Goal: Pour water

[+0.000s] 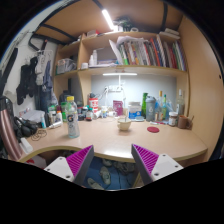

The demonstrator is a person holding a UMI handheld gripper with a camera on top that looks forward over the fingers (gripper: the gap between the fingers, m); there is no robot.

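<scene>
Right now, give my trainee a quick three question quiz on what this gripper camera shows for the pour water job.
1. True or false: the fingers hold a bottle.
2. The clear bottle stands on what? A. the desk B. the bookshelf C. the floor
3. Fill in: the small bowl sits ____ the fingers, on the desk.

Key: 1. False, they are open and empty. 2. A. 3. beyond.
</scene>
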